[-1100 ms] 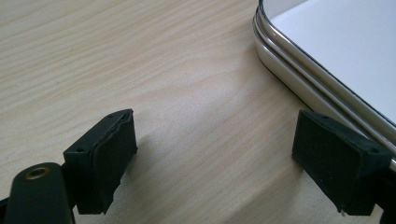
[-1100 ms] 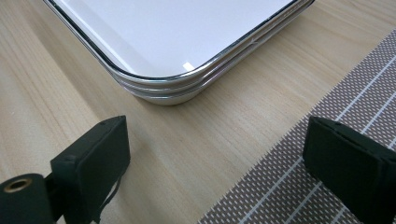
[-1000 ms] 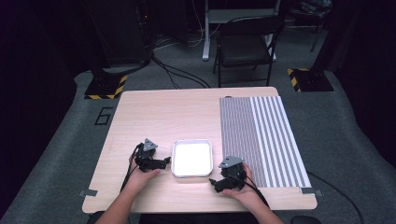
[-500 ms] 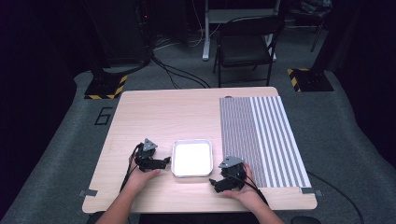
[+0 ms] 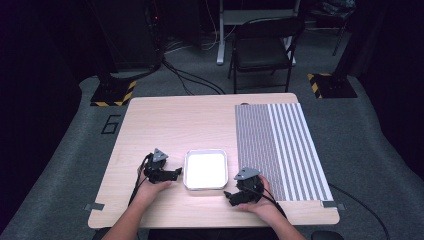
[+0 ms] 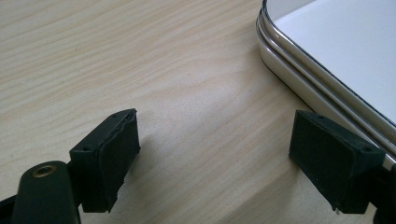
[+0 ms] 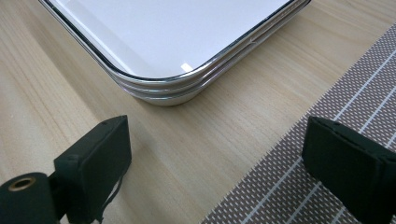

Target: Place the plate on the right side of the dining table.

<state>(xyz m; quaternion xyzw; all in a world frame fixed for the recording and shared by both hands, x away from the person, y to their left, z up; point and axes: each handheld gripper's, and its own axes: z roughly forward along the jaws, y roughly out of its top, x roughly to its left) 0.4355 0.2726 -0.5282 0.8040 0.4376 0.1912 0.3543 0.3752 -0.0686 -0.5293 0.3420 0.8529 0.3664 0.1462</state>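
One tray (image 5: 205, 169) sits near the front edge of the table (image 5: 190, 120), between two grippers, and it holds nothing but its bare white floor. One striped mat (image 5: 280, 150) covers the table's right side. The left gripper (image 5: 172, 173) rests just beside the tray's left wall, jaws spread wide over bare wood. The right gripper (image 5: 231, 197) lies near the tray's front right corner, jaws likewise spread, gripping nothing.
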